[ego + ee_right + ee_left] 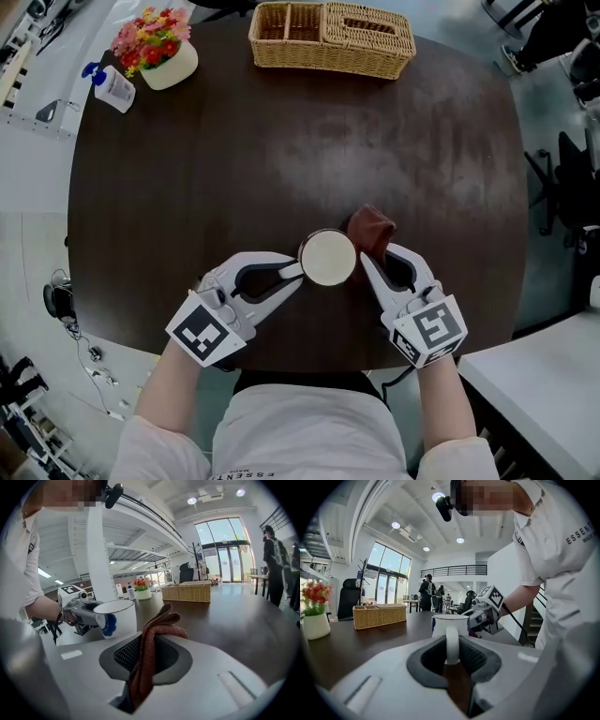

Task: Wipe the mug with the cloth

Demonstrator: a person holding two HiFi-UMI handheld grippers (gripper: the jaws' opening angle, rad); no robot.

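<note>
A white mug [328, 257] is held upright over the near part of the dark round table [281, 150]. My left gripper [292, 272] is shut on the mug's handle [452, 645], which stands between its jaws; the mug body [449, 624] rises just beyond. My right gripper [367, 258] is shut on a reddish-brown cloth [149, 656] whose bunched end [371, 230] sticks out right beside the mug's right side. In the right gripper view the mug [115, 618] shows a blue mark and sits left of the cloth.
A wicker basket [330, 38] stands at the table's far edge. A white pot of red and yellow flowers [159, 49] and a small bottle [112, 87] are at the far left. An office chair [567, 187] stands off the table's right side.
</note>
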